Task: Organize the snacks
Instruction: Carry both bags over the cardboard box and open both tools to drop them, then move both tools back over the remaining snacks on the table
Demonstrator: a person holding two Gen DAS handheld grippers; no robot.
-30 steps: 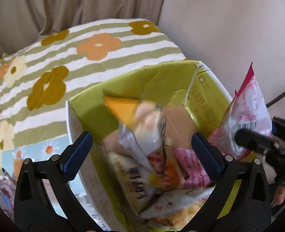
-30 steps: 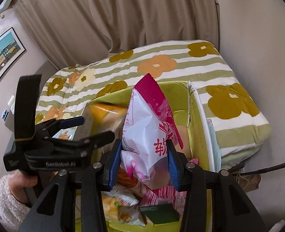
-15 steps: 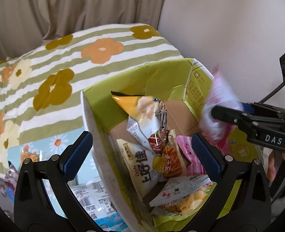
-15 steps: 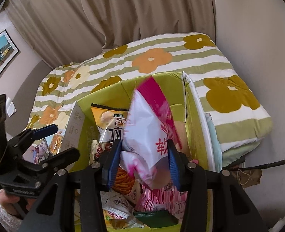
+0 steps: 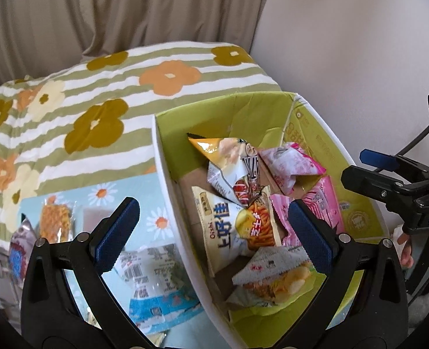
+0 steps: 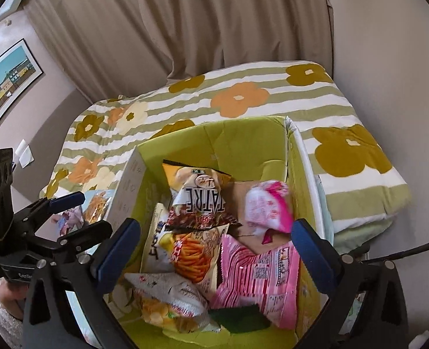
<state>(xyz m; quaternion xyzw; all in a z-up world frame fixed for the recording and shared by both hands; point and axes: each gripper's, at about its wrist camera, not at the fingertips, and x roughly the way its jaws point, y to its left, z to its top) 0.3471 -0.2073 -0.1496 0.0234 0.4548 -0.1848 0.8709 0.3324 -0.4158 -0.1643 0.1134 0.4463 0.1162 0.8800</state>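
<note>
Jaws of the right tool (image 6: 216,248) had just sprung wide, empty, above the lime-green cardboard box (image 6: 243,136). A crumpled pink-and-white snack packet (image 6: 268,208) lay inside it. The left tool (image 5: 211,229) gaped released too.

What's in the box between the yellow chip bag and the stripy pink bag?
A small pink-and-white packet, blurred in the right wrist view, lies between the yellow bag and striped pink bag.

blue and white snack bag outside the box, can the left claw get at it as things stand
Probably yes. The left claw is open and empty, and the blue and white snack bag lies uncovered on the mat just below it, outside the box wall.
</note>
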